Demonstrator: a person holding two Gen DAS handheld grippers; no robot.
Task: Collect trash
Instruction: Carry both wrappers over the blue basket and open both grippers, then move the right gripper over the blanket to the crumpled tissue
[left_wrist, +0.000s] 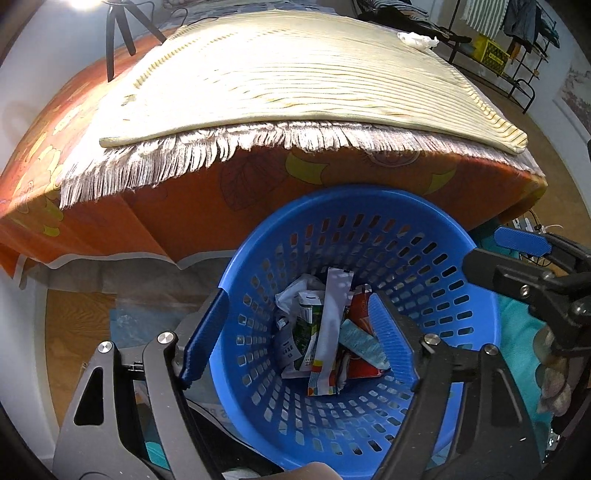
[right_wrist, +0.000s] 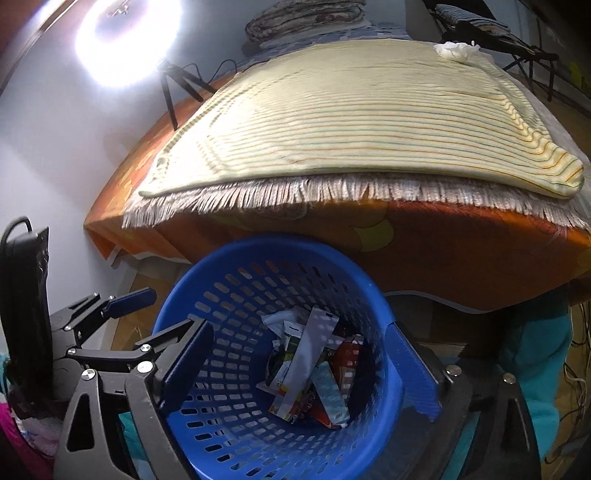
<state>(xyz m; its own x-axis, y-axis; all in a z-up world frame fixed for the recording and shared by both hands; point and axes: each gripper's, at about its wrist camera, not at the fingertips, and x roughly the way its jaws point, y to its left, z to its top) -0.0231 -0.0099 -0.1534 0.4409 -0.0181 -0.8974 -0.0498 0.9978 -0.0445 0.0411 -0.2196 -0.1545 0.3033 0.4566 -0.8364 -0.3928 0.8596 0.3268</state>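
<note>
A blue perforated basket (left_wrist: 436, 236) stands on the floor against the bed; it also shows in the right wrist view (right_wrist: 207, 280). Inside lie several wrappers and cartons (left_wrist: 328, 332), also seen from the right (right_wrist: 314, 373). My left gripper (left_wrist: 299, 328) is open and empty, its fingers straddling the basket's left wall above the trash. My right gripper (right_wrist: 306, 365) is open and empty over the basket, its fingers outside each wall. A crumpled white tissue (left_wrist: 417, 40) lies at the far right corner of the bed mat, also in the right wrist view (right_wrist: 456, 50).
A bed with an orange sheet (left_wrist: 184, 206) and a striped pale mat (left_wrist: 288, 74) fills the view ahead. A black tripod (left_wrist: 118, 33) stands at its far left. A clothes rack (left_wrist: 517, 44) is at the far right. Teal cloth (right_wrist: 535, 354) lies right of the basket.
</note>
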